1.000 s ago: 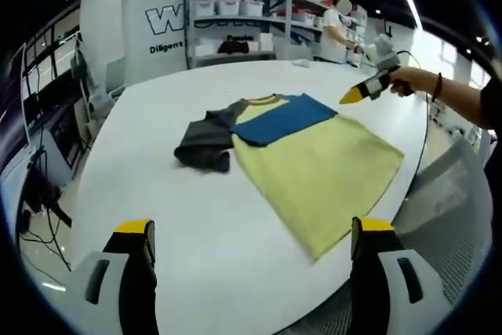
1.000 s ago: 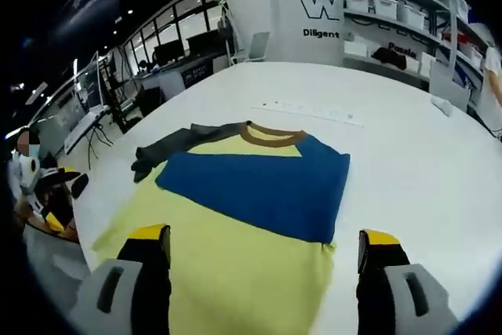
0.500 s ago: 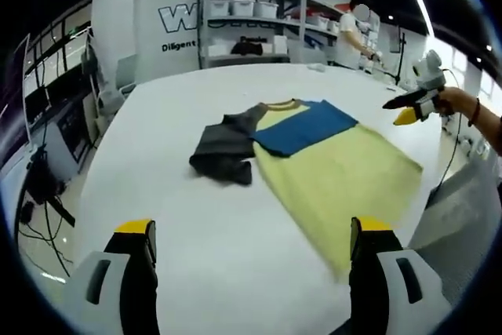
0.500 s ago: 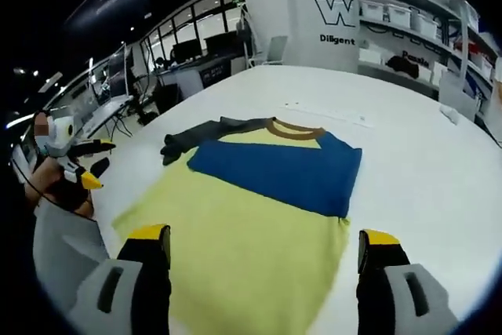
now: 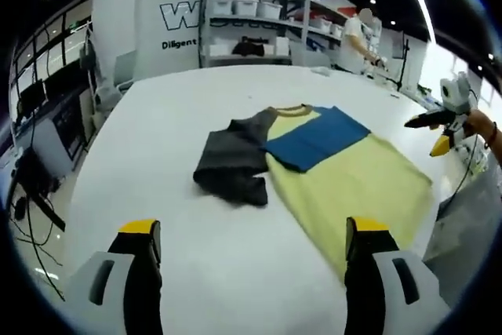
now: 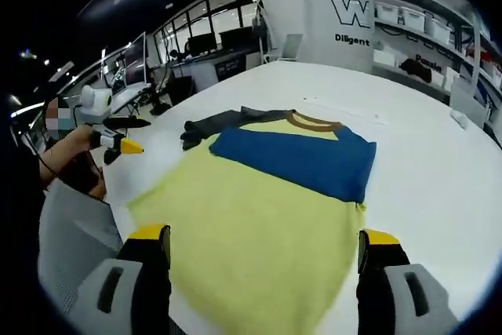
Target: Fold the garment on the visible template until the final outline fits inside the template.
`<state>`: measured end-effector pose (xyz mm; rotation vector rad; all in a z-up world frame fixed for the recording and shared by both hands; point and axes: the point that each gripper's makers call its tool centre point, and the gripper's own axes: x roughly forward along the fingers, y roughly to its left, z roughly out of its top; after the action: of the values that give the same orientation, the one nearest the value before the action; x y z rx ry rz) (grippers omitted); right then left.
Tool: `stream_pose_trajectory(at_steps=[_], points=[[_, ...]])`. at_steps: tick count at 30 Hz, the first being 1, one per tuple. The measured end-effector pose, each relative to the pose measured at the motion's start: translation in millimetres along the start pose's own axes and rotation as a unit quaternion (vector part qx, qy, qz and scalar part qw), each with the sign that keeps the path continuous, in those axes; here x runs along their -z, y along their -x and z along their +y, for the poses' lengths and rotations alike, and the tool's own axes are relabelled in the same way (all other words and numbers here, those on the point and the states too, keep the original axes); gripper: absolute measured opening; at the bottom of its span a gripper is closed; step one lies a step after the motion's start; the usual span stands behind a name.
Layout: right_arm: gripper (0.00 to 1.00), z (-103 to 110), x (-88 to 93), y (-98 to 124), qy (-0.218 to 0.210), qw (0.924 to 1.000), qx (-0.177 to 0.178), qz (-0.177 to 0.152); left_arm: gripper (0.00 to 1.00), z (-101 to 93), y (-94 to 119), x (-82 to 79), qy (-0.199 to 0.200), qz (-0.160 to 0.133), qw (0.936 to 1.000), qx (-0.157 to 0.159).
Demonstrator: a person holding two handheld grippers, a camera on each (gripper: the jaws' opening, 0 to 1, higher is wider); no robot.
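**Shirt lies flat on the counter, both claws spread and holding nothing**

Left gripper view: the left claw (image 5: 249,253) rises from the bottom with its two yellow-tipped jaws wide apart and nothing between them, hovering above the white counter (image 5: 157,131). Ahead of it lies the shirt (image 5: 329,158), spread flat: a pale yellow body, a blue band across the chest and a brown collar at the far end. Its dark grey sleeve (image 5: 231,164) is bunched in a heap just beside the body (on the picture's left). At the right edge of this view the right claw (image 5: 433,132) is held in a hand, off the shirt's side; its jaws look parted. Shelves (image 5: 251,25) with white bins stand against the far wall.

Right gripper view: the right claw (image 6: 263,260) is likewise released, jaws well apart, hovering over the shirt's yellow hem. The shirt (image 6: 259,209) stretches away, blue band and collar beyond, grey sleeve (image 6: 208,125) at the far left. The left claw (image 6: 118,135) shows at the left, clear of the cloth.
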<state>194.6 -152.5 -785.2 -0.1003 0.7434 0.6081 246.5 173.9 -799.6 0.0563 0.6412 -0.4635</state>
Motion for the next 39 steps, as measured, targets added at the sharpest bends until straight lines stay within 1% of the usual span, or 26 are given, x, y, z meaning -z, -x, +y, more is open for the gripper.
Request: stream_pose_trajectory(at_steps=[3, 4, 9, 12, 13, 14, 15, 16, 17, 18, 20, 23, 24, 27, 29, 32, 36, 38, 39], points=[[0.99, 2.3, 4.1, -0.5, -0.003, 1.0, -0.001, 0.0, 0.92, 3.1, -7.7, -5.2, 0.011, -0.004, 0.9999, 0.005], [0.99, 4.4, 5.3, -0.1, -0.003, 1.0, -0.002, 0.0, 0.92, 2.8, -11.3, -7.1, 0.012, -0.005, 0.9998, 0.012], [0.99, 13.6, 5.8, 3.3, 0.007, 1.0, -0.004, -0.005, 0.88, 7.0, -22.4, -9.5, 0.023, -0.002, 0.9996, 0.018], [0.99, 15.5, 5.6, 5.2, 0.006, 0.9999, -0.005, -0.01, 0.84, 11.1, -28.4, -8.6, 0.022, 0.002, 0.9997, 0.013], [0.99, 21.2, 2.9, 9.6, 0.006, 0.9998, -0.006, -0.02, 0.82, 19.1, -39.7, -6.2, 0.025, 0.012, 0.9996, 0.007], [0.99, 21.6, 2.4, 10.5, 0.007, 0.9997, -0.003, -0.022, 0.8, 19.7, -42.1, -6.1, 0.027, 0.013, 0.9995, 0.009], [0.99, 21.8, 2.3, 11.1, 0.008, 0.9997, -0.002, -0.022, 0.75, 20.6, -43.7, -6.7, 0.028, 0.011, 0.9995, 0.009], [0.99, 22.6, 2.0, 12.3, 0.011, 0.9997, 0.0, -0.022, 0.73, 23.0, -47.4, -8.9, 0.036, 0.004, 0.9993, 0.005], [0.99, 23.9, 0.9, 14.0, 0.014, 0.9996, 0.004, -0.025, 0.72, 23.2, -55.2, -10.7, 0.054, 0.005, 0.9984, 0.014], [0.99, 24.3, 0.7, 14.4, 0.013, 0.9996, 0.004, -0.026, 0.72, 24.4, -57.9, -12.0, 0.058, 0.002, 0.9982, 0.013], [0.99, 25.6, 0.0, 14.9, 0.012, 0.9995, 0.003, -0.028, 0.71, 26.2, -60.8, -12.7, 0.056, 0.0, 0.9984, 0.01], [0.99, 26.5, -0.3, 15.5, 0.011, 0.9994, 0.003, -0.031, 0.64, 29.7, -65.3, -13.1, 0.057, 0.0, 0.9984, 0.003], [0.99, 26.8, 0.0, 15.9, 0.012, 0.9994, 0.005, -0.032, 0.62, 33.4, -69.7, -13.9, 0.069, -0.004, 0.9976, -0.002], [0.99, 26.4, 0.7, 16.4, 0.013, 0.9994, 0.008, -0.032, 0.6, 34.7, -74.0, -13.8, 0.072, -0.005, 0.9974, -0.002], [0.99, 26.4, 0.2, 18.6, 0.007, 0.9992, 0.01, -0.038, 0.58, 36.8, -78.2, -12.3, 0.075, -0.002, 0.9972, -0.006], [0.99, 26.1, -1.2, 22.4, -0.001, 0.9988, 0.015, -0.046, 0.49, 38.1, -82.9, -10.0, 0.08, 0.001, 0.9968, -0.006], [0.99, 24.4, -0.7, 23.5, -0.004, 0.9986, 0.02, -0.048, 0.39, 34.9, -88.8, -7.6, 0.079, 0.005, 0.9969, 0.0], [0.99, 23.5, -0.6, 24.3, -0.004, 0.9985, 0.023, -0.049, 0.34, 32.0, -92.2, -6.4, 0.077, 0.008, 0.997, 0.003], [0.99, 23.3, -0.6, 24.5, -0.004, 0.9985, 0.024, -0.049, 0.34, 32.0, -92.3, -6.6, 0.077, 0.007, 0.997, 0.002]])
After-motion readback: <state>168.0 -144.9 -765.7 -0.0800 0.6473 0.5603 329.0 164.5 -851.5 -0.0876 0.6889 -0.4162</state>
